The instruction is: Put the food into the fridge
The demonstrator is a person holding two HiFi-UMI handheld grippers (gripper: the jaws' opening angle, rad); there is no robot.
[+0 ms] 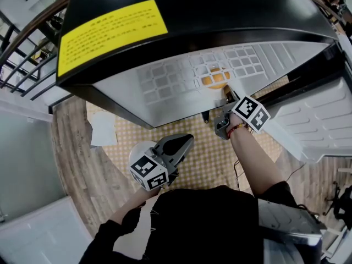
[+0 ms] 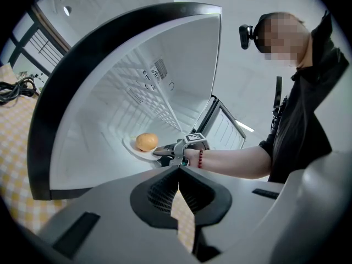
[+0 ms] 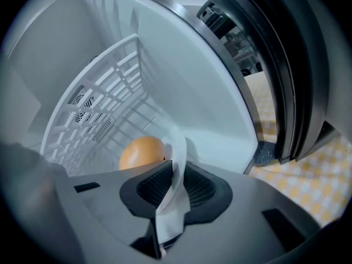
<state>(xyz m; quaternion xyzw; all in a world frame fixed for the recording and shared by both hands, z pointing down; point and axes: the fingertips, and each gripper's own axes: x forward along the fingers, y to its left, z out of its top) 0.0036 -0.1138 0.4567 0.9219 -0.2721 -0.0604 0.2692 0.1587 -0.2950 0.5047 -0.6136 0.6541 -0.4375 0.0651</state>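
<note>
- The fridge [image 1: 220,10] stands open, with a yellow label [image 1: 110,34] on its black top and its door [image 1: 324,114] swung out to the right.
- The round orange food [image 2: 146,142] lies on a white plate [image 2: 135,150] inside the fridge's white compartment. From above it shows through the white wire shelf [image 1: 159,84].
- The plate is low over the compartment floor; whether it rests on the floor cannot be told.
- The right gripper [image 3: 177,164] reaches into the compartment. Its fingers are a little apart and closed on the plate's near rim, which fills the gap between the pads.
- The left gripper [image 2: 179,172] is held level outside the fridge, over the yellow checked mat [image 1: 203,147]. Its fingers are pressed together with nothing between them.
</note>
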